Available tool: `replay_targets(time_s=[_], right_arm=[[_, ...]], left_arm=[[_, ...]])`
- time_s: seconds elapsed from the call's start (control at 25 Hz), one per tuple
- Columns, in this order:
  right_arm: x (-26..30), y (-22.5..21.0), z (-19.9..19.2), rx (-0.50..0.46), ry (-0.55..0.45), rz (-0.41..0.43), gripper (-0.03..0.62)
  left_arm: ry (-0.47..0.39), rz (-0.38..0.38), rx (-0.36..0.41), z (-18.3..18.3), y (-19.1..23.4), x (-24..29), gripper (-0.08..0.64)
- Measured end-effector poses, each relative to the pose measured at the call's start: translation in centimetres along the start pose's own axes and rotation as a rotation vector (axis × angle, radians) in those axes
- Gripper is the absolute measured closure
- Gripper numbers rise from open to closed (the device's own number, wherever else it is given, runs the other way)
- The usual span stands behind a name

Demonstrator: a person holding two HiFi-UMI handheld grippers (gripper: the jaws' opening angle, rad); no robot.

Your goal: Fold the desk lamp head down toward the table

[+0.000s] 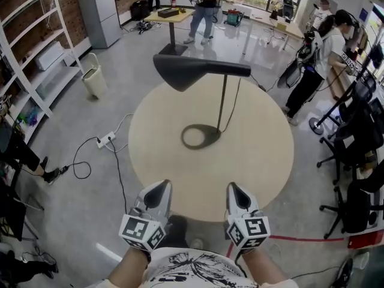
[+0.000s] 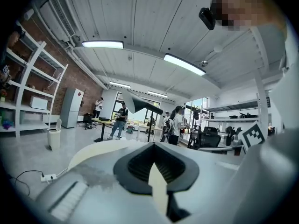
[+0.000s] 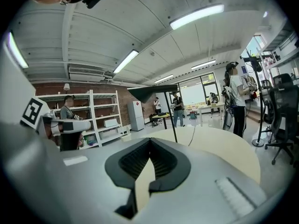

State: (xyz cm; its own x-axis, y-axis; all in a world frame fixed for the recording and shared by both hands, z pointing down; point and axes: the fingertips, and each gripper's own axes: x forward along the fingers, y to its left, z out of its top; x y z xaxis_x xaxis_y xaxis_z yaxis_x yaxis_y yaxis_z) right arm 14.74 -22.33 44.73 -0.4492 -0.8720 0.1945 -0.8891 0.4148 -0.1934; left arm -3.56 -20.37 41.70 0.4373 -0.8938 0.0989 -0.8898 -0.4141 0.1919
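**Lamp upright on the round tabletop, both grippers closed and empty**

A grey floor (image 1: 90,209) surrounds a round, pale wooden tabletop (image 1: 264,161). At the left of the head view, a white shelf (image 1: 36,59) stands against a brick wall, with a grey fridge (image 1: 101,14) further back.

The black desk lamp (image 1: 223,101) stands on the far half of the tabletop. Its round base (image 1: 201,137) lies flat on the wood and a thin pole rises from it. The lamp head (image 1: 186,71) sits raised at the top of the pole, stretched out roughly level and pointing left. A thin cord (image 1: 235,104) hangs beside the pole down toward the base.

The left hand-held gripper (image 1: 161,188) and the right hand-held gripper (image 1: 235,189) hover side by side over the near edge of the tabletop, well apart from the lamp. Each gripper's own view shows its jaw tips pressed together with nothing between them.

A pale bin (image 1: 94,80) stands on the floor near the shelf. A white power strip (image 1: 105,140) lies on the floor left of the tabletop.
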Motion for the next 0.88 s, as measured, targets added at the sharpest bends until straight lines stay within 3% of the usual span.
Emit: replay_targets(time_s=[0.44, 0.68, 0.88], right_arm=[[9.1, -0.7, 5.7, -0.01, -0.072, -0.099, 0.583], [12.7, 0.4, 7.8, -0.023, -0.113, -0.129, 0.583], [14.7, 0.3, 8.0, -0.03, -0.114, -0.156, 0.583]], left_arm=[[-0.05, -0.158, 0.076, 7.2, 6.3, 9.6, 0.555], [-0.229, -0.24, 0.209, 17.3, 9.2, 12.9, 0.555], [-0.37, -0.239, 0.274, 23.4, 10.9, 14.5, 0.555]])
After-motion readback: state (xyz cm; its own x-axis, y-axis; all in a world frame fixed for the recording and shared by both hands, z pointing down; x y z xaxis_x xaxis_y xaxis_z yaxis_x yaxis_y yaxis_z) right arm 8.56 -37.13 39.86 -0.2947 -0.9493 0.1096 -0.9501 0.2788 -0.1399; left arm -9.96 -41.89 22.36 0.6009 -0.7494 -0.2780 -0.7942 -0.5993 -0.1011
